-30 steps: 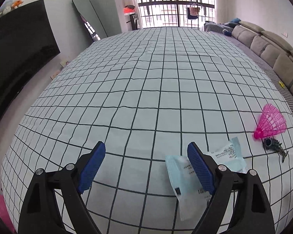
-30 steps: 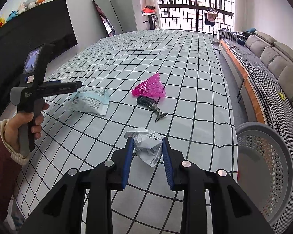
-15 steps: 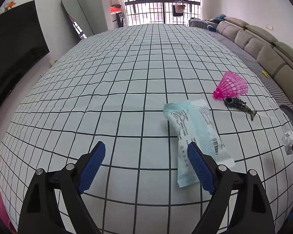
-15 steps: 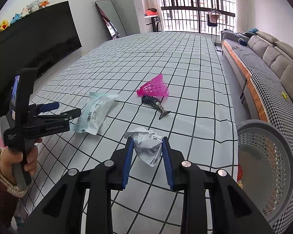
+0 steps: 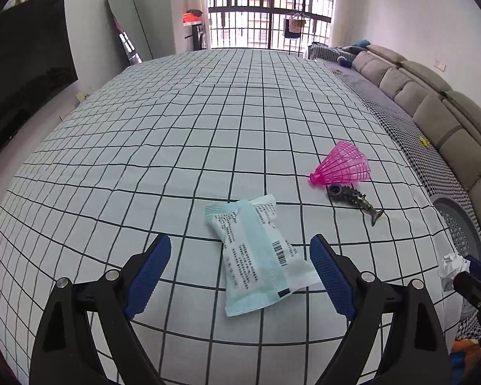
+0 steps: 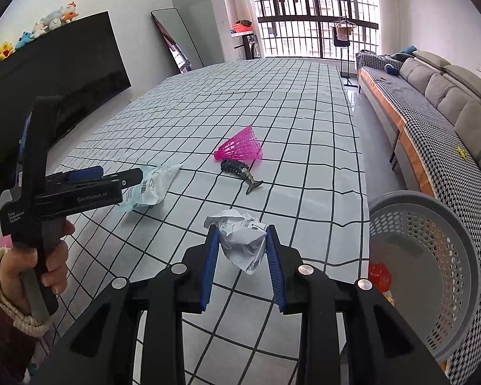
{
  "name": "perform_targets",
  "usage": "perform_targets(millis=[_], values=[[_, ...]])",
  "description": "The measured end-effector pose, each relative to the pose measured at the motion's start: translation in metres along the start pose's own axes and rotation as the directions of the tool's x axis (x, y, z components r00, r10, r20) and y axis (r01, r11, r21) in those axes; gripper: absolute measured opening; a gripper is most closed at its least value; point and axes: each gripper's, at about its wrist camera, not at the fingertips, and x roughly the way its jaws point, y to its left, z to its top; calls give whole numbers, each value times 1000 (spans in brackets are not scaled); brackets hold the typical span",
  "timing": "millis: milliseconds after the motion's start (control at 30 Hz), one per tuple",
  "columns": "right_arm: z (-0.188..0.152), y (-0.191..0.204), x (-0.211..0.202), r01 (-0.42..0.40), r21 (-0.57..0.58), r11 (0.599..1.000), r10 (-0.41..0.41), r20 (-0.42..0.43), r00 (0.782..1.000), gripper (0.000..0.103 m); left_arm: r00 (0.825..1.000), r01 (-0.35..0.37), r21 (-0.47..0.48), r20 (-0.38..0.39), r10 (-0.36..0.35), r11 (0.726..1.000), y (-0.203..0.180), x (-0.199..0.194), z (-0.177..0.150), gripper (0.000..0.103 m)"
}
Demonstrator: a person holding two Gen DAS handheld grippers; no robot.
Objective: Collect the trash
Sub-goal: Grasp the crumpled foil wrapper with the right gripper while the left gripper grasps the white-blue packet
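My right gripper (image 6: 242,247) is shut on a crumpled white paper wad (image 6: 242,240) and holds it above the checked table near its right edge. The wad also shows at the right edge of the left wrist view (image 5: 452,269). My left gripper (image 5: 240,272) is open, its blue pads either side of a pale green and white plastic packet (image 5: 256,253) lying flat on the table. In the right wrist view the left gripper (image 6: 122,178) reaches the packet (image 6: 154,186) from the left.
A pink shuttlecock (image 5: 344,165) and a dark toy fish (image 5: 352,197) lie beyond the packet. A grey perforated basket (image 6: 433,256) stands on the floor right of the table, with a red item inside. A sofa (image 6: 449,96) runs along the right wall.
My left gripper has swung right and drawn back, so the packet now lies between its open fingers. My right gripper has lifted the paper wad slightly and stays shut on it.
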Motion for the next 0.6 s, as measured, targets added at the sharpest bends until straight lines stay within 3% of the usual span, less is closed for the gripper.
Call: perform_targets(millis=[367,467,600], values=[[-10,-29,-10,8,57,998,-8,5,1000,29,995,-58,-48,-79,54,997,-14,41,3,87],[-12,-33,-11,4,64,998,-5,6,1000,29,993,-65,-53,-99,60,996,-17,48,2,78],[-14,-37,-13,2,75,997,-3,8,1000,29,991,-56,-59,-123,48,997,-19,54,-3,57]])
